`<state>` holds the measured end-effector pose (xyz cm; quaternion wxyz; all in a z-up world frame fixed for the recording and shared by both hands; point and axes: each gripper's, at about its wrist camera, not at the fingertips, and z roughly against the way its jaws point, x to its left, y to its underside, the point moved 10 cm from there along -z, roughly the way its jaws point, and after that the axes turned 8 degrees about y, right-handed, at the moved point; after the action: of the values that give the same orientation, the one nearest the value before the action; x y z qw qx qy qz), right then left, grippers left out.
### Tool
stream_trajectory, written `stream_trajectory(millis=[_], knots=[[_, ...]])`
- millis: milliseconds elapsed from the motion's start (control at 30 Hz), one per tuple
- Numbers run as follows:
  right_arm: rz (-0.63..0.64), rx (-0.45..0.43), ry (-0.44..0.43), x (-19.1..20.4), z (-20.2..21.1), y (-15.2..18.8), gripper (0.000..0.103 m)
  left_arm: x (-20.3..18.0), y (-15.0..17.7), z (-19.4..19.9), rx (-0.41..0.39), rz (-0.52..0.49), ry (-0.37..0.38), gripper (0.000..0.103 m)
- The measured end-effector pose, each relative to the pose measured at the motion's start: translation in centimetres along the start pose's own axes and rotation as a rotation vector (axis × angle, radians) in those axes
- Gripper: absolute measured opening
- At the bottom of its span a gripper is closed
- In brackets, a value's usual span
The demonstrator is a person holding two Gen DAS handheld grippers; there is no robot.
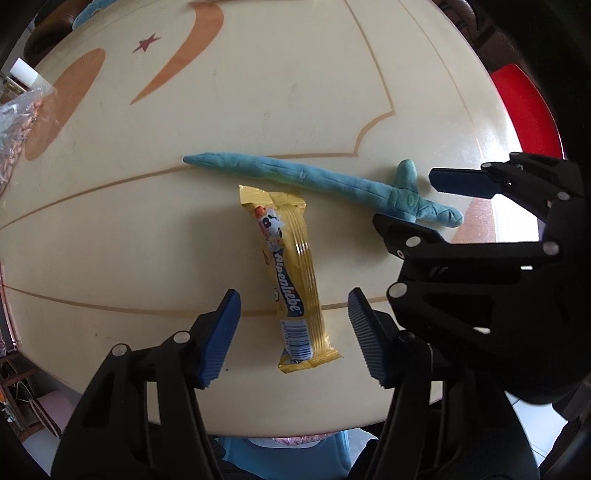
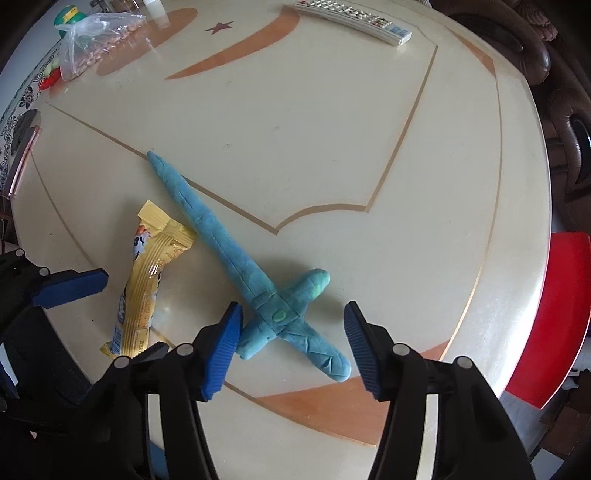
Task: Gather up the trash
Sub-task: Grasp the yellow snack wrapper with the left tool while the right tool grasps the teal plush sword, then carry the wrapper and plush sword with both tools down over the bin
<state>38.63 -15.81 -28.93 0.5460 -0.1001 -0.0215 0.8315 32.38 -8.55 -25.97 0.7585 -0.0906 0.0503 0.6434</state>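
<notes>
Left tongs [image 1: 293,332]: ribbed blue pads spread, straddling the lower end of a glossy gold candy wrapper [image 1: 291,284] without touching it. Right tongs [image 2: 291,347]: pads spread around the handle of a soft blue plush sword [image 2: 236,258], also clear of it. Wrapper and sword lie side by side on the smooth cream bench [image 2: 332,155]. Farther off: a clear plastic bag [image 2: 92,40] and a remote control [image 2: 354,20].

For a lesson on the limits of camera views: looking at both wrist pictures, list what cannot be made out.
- Left wrist view: the plush sword's grip is partly covered by the right tool.
- Right wrist view: the candy wrapper's lower end is hidden behind the right tool's black frame.
- Right wrist view: the remote control's button labels are too small, and the top edge crops it.
</notes>
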Motion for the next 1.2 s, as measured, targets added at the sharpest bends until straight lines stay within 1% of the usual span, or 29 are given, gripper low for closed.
stream_trajectory(millis=[67,100,133,300,333,367,400,467,500,600,667,833,867,967,1067,1200], knots=[[-0.008,-0.01,0.011,0.1,0.0,0.1,0.053,0.4,0.0,-0.3,0.008,0.013,0.007,0.055],[-0.009,-0.016,0.018,0.4,0.2,0.0,0.049,0.7,0.0,-0.5,0.011,0.025,0.007,0.055],[-0.015,-0.021,0.019,0.5,0.4,0.1,0.043,0.9,0.0,-0.7,0.015,0.027,0.01,0.054],[-0.046,-0.029,0.019,0.6,0.4,0.5,0.041,1.6,0.0,-0.6,0.008,0.023,0.006,0.053],[-0.052,-0.029,0.021,0.7,0.4,0.5,0.041,1.7,-0.1,-0.5,0.007,0.023,0.004,0.051],[-0.057,-0.029,0.024,0.5,0.4,0.4,0.041,1.7,-0.2,-0.5,0.005,0.022,-0.002,0.046],[-0.061,-0.029,0.027,0.5,0.4,0.5,0.04,1.6,-0.5,-0.4,0.003,0.024,-0.003,0.044],[-0.072,-0.032,0.03,0.6,0.6,0.9,0.04,2.0,-1.0,-0.3,0.002,0.026,0.016,0.035],[-0.079,-0.033,0.029,0.7,0.6,1.0,0.04,2.2,-1.1,-0.3,0.004,0.03,0.022,0.034],[-0.088,-0.026,0.023,0.0,0.7,0.8,0.04,2.7,-1.5,-0.1,-0.006,0.03,0.006,0.031],[-0.087,-0.025,0.024,0.0,0.7,0.7,0.04,3.1,-1.5,0.1,-0.011,0.033,0.009,0.025],[-0.111,-0.033,0.015,-0.5,0.9,0.5,0.039,3.4,-2.0,0.8,-0.036,0.013,-0.01,0.023],[-0.117,-0.036,0.012,-0.7,1.1,0.5,0.039,2.9,-1.7,0.8,-0.039,0.01,-0.011,0.023],[-0.138,-0.044,0.014,-1.1,1.4,0.3,0.039,3.2,-1.8,1.2,-0.052,0.005,-0.009,0.023],[-0.151,-0.063,0.016,-1.8,2.4,0.6,0.039,3.7,-1.9,1.6,-0.063,0.003,-0.006,0.023],[-0.173,-0.101,0.019,-2.4,4.2,0.9,0.039,4.7,-2.0,3.0,-0.104,-0.017,-0.026,0.023]])
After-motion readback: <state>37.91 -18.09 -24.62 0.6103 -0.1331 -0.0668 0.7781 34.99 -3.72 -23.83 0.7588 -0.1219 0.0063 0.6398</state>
